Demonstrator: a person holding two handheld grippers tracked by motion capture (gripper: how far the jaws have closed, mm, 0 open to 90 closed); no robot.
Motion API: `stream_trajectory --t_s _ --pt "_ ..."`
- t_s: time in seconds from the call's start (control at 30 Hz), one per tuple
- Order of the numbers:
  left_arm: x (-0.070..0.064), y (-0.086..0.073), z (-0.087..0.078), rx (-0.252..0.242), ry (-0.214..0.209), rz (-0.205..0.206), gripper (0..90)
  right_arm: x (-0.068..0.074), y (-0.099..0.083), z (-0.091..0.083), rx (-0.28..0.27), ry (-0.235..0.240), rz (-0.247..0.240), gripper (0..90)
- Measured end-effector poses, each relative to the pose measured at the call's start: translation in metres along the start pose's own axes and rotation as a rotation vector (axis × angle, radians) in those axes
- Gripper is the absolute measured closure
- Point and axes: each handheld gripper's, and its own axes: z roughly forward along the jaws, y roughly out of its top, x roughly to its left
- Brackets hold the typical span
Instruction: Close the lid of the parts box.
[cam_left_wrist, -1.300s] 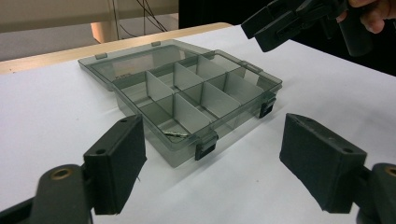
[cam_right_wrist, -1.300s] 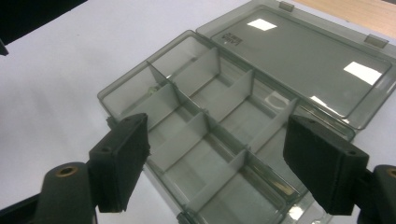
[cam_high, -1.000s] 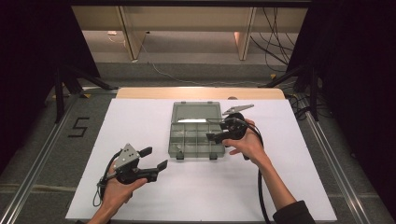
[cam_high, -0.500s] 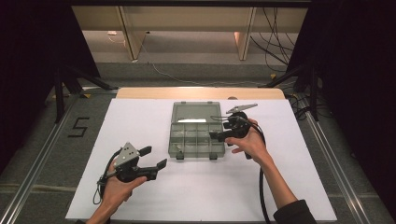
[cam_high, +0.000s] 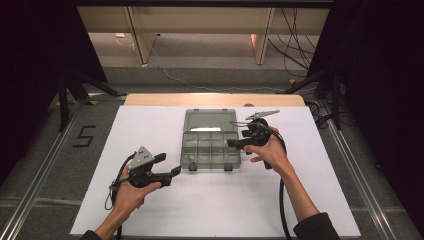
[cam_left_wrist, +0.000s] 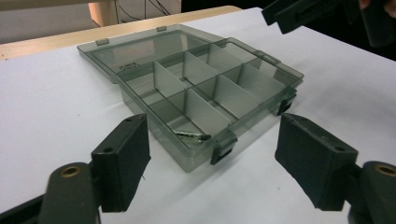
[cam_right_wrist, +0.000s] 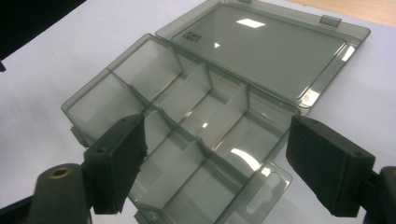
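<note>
Smoky grey plastic, see-through — the box (cam_high: 210, 140) lies open on the white counter (cam_high: 150, 210), its lid (cam_right_wrist: 266, 46) folded flat beyond the tray. White dividers cut the tray into compartments. One small dark metal bit (cam_left_wrist: 192, 136) rests in the corner compartment nearest the left gripper (cam_high: 167, 167), just ahead of that gripper's left jaw in its own view, beside a latch (cam_left_wrist: 223, 151).

Left gripper sits near the box's near-left corner, apart from it, jaws spread wide with nothing between them. Right gripper (cam_high: 239, 143) hovers at the box's right edge, its jaws also spread — in its own view the tray lies directly ahead, between and beyond the two pads, and I cannot tell whether a jaw touches the rim. Each gripper is held in a hand (cam_high: 272, 152), cables trailing back toward the person.
</note>
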Motion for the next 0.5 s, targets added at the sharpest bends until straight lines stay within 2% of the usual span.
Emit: stream_trajectory --t_s 0.13,0.2,0.3,0.37,0.47,0.5 --pt "0.006 0.004 0.012 0.02 0.005 -0.017 31.0 -0.004 -0.001 -0.001 -0.007 -0.003 0.012 21.1" --pt "0.007 0.006 0.018 0.049 0.008 0.001 32.1 -0.004 -0.001 -0.001 -0.012 -0.005 0.015 21.1" --pt "0.012 0.009 0.029 0.085 0.015 0.006 34.5 -0.005 -0.002 -0.002 -0.012 -0.008 0.014 21.2" --pt "0.014 0.009 0.031 0.104 0.018 0.006 36.2 -0.005 -0.002 -0.002 -0.013 -0.008 0.015 21.2" --pt "0.017 0.01 0.038 0.122 0.016 -0.014 40.7 -0.006 -0.002 -0.002 -0.02 -0.004 0.011 21.2" --pt "0.02 0.01 0.04 0.158 0.006 0.013 42.9 -0.006 -0.002 -0.001 -0.019 -0.004 0.011 21.2"
